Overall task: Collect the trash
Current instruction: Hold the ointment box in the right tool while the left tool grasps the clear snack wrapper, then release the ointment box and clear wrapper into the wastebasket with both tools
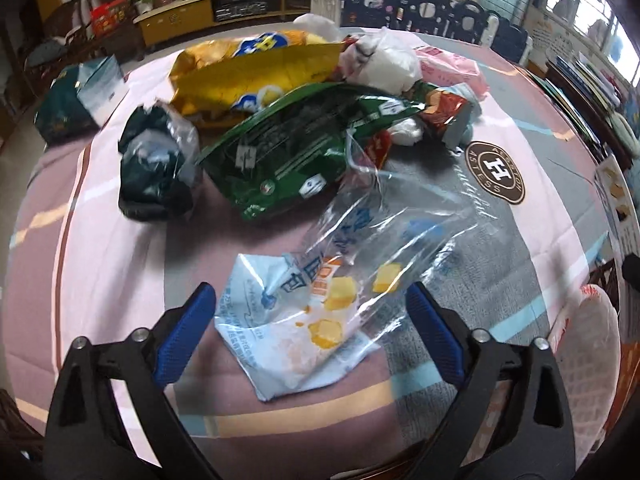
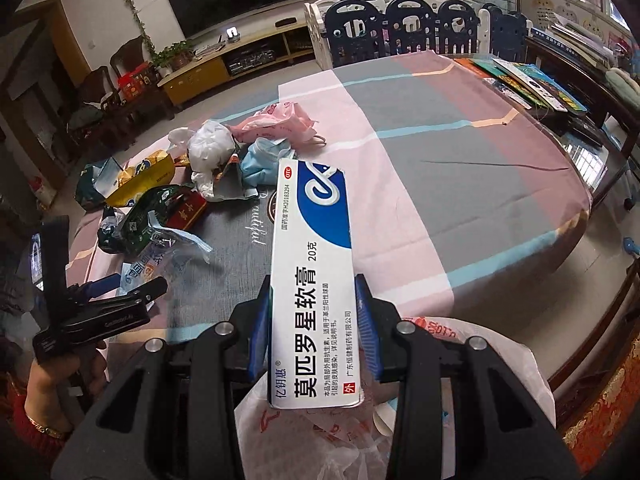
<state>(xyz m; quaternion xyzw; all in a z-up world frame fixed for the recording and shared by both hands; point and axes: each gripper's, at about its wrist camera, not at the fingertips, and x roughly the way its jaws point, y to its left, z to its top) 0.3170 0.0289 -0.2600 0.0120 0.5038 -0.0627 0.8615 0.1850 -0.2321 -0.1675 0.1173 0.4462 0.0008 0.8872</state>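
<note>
My right gripper (image 2: 314,304) is shut on a long white and blue ointment box (image 2: 310,280) and holds it above a white plastic bag (image 2: 496,364) at the table's near edge. My left gripper (image 1: 310,312) is open just above a clear and light blue snack wrapper (image 1: 304,328) that lies on the tablecloth between its fingers. It also shows in the right wrist view (image 2: 120,280) at the far left. Behind the wrapper lies a pile of trash: a green bag (image 1: 288,152), a yellow bag (image 1: 248,76), a dark crumpled bag (image 1: 156,160) and white plastic (image 1: 384,60).
The round table has a pink and grey cloth (image 2: 440,168). Pink packaging (image 2: 280,120) and a blue mask (image 2: 260,160) lie in the pile. Books (image 2: 532,80) lie at the far right edge. A white bag (image 1: 588,340) hangs at the table's right edge.
</note>
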